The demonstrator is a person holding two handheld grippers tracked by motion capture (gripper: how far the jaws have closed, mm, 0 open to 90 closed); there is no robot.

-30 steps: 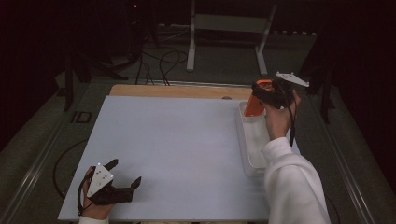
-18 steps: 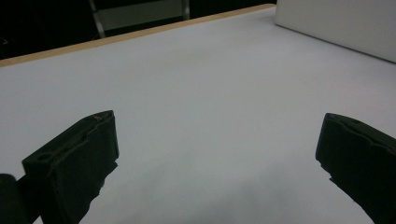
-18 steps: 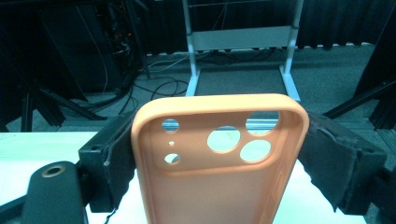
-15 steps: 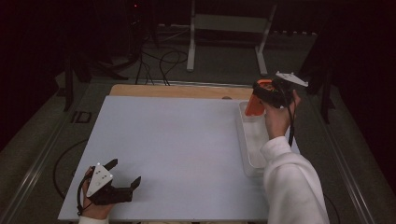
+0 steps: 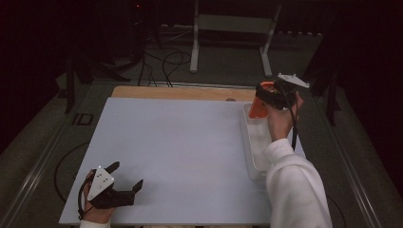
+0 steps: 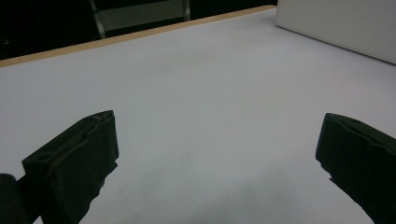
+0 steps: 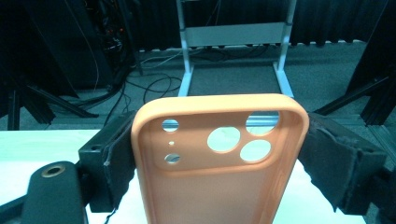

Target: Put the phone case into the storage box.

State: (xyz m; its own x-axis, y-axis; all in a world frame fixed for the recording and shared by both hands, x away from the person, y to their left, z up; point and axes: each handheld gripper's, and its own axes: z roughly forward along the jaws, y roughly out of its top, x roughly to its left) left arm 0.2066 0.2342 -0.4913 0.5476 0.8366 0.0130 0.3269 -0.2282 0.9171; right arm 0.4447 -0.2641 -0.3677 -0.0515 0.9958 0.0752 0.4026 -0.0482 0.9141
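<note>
The right claw (image 5: 265, 97) is pinching an orange phone case (image 7: 219, 158) by its two long sides, and the soft black pads press on the case from left and right. In the right gripper view the case stands up between the jaws, with its camera holes near the top and its hollow side facing the camera. In the high view the phone case (image 5: 259, 105) hangs in the air above the far end of a long white tray (image 5: 250, 156) that sits along the right side of the worktop (image 5: 180, 152). The case looks a bit tilted there, and it does not seem to touch the tray, though that is hard to tell. So the step in hand looks like carrying the case, either up out of the tray or down into it; the pictures do not say which. The next move needs a steady hold, so the case does not slip, and a slow, careful path past the tray's wall. The left claw (image 5: 127, 176) rests low on the near left part of the worktop, well apart from the case. Its jaws are spread wide with nothing between them.
</note>
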